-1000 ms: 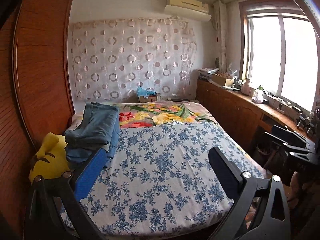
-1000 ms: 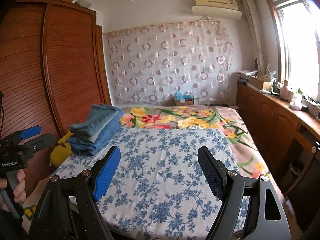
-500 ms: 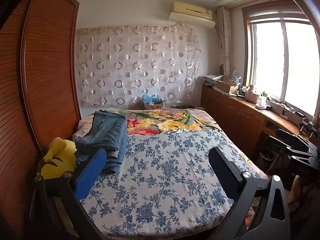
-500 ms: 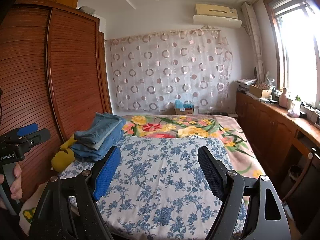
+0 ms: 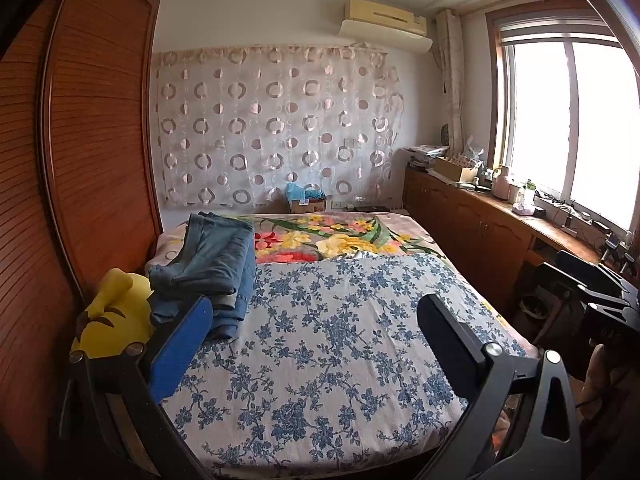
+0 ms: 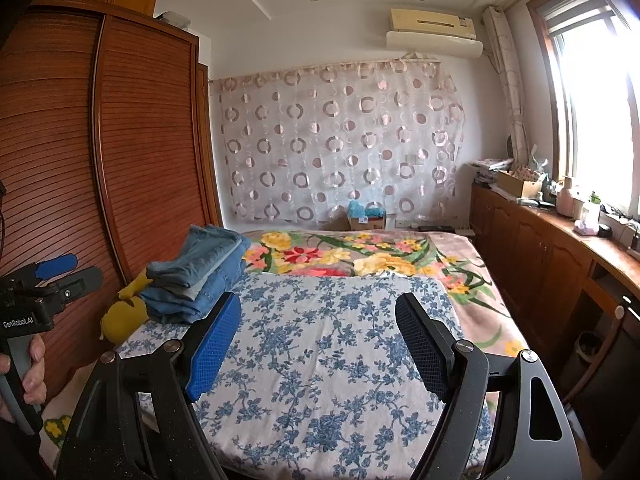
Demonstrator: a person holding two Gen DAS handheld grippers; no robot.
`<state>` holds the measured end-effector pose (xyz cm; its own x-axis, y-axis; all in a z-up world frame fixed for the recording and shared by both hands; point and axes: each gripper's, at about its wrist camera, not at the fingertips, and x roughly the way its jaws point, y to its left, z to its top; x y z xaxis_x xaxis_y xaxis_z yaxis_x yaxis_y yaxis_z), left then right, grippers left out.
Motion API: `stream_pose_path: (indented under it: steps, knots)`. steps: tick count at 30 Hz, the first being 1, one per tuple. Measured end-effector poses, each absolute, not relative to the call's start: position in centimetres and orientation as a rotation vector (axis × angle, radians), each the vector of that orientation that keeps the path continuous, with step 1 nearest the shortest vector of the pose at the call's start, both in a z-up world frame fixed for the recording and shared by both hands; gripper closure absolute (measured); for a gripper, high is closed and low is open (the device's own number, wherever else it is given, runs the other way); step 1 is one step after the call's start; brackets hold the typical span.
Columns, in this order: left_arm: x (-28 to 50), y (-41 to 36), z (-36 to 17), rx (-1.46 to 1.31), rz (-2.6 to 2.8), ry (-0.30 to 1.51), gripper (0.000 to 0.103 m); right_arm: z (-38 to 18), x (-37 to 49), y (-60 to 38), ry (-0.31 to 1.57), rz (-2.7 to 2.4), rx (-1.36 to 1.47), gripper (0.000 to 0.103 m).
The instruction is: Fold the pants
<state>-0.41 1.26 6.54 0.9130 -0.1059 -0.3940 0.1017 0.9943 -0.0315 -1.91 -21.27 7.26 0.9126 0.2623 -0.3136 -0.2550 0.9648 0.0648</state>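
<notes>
Left claw (image 5: 316,320): spread wide, nothing between the pads, hanging above the near end of the bed; seen from the right wrist view too (image 6: 68,274), gripped by a hand (image 6: 28,372) at the left edge, beside the wardrobe.
Left claw pads (image 5: 180,352): one blue, one dark, well apart.
Right claw (image 6: 318,332): gaping wide as well, holding nothing, poised over the near part of the floral sheet; also showing dark at the right edge of the left wrist view (image 5: 592,284).
Right claw pads (image 6: 214,346): blue on one side, dark mesh on the other.
Folded jeans (image 5: 216,264): stacked in a neat pile at the far left of the bed, close to the wardrobe; lighter pair on top, darker blue below; well apart from both claws. Same pile in the right wrist view (image 6: 200,270).
Yellow plush toy (image 5: 116,318): just beside the pile, at the bed's left edge, touching the denim.
Blue-flowered sheet (image 5: 332,340): spread flat over the near half of the bed.
Bright floral blanket (image 5: 332,240): covering the far half, yellow and red blooms.
Wardrobe (image 6: 120,160): slatted red-brown doors along the left.
Circle-print curtain (image 5: 272,128): hung across the far wall.
Air conditioner (image 5: 384,24): mounted above the curtain.
Counter (image 6: 560,236): wooden cabinets under the window, cluttered with small items.
</notes>
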Motion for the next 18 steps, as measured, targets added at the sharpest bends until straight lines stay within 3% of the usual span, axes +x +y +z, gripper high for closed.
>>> stream_pose_path:
  steps: [18]
  knots:
    - [-0.27,1.35,6.64,-0.011,-0.107,0.407,0.001,7.13,-1.82,-21.39,0.327,0.271,0.023,0.022]
